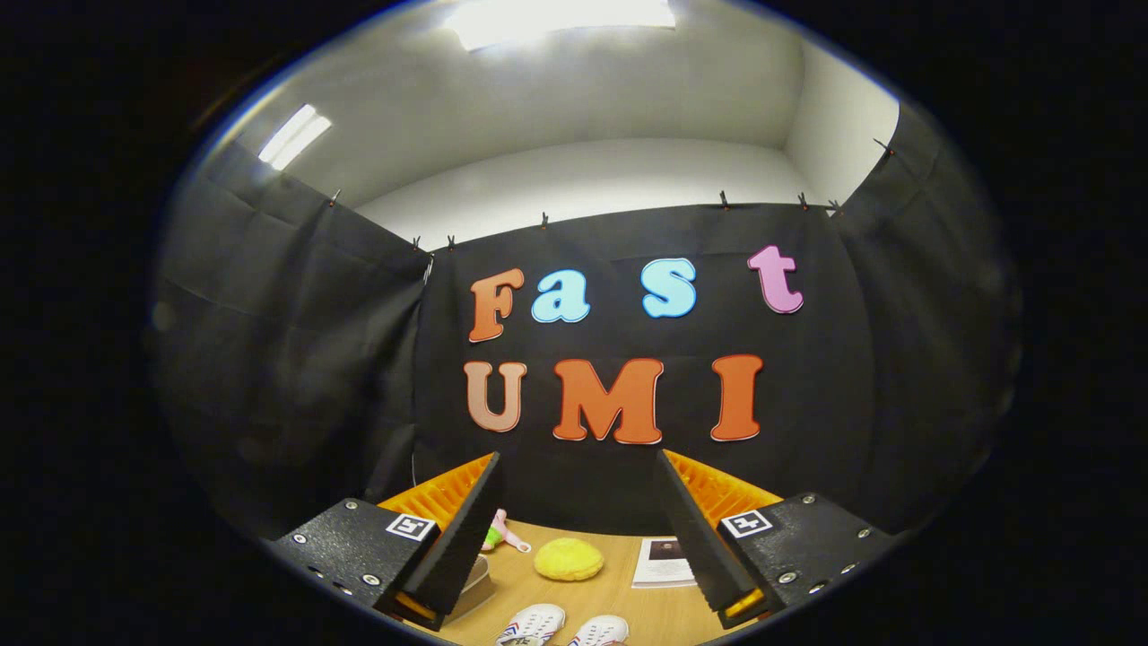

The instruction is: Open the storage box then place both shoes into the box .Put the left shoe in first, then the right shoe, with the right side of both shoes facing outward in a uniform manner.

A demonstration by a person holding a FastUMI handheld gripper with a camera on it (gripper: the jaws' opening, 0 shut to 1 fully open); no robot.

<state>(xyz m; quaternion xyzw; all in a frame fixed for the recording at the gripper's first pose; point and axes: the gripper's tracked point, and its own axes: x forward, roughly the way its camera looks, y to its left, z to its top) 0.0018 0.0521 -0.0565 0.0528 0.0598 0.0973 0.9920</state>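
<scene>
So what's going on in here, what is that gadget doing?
A person is holding a hand-held gripper above a wooden table, its two fingers spread wide open and gripping nothing. Below and between the fingers, a pair of white shoes lies side by side on the table, untouched. Further on sit a yellow fluffy ball, a small pink and green toy and a printed card. The shoe packing has not yet begun.

I could read nothing on the leaflet (665,563) lying on my desk (619,601). Its print was too small. The square markers on my claw (578,520), fingers spread apart, carried no words.
</scene>
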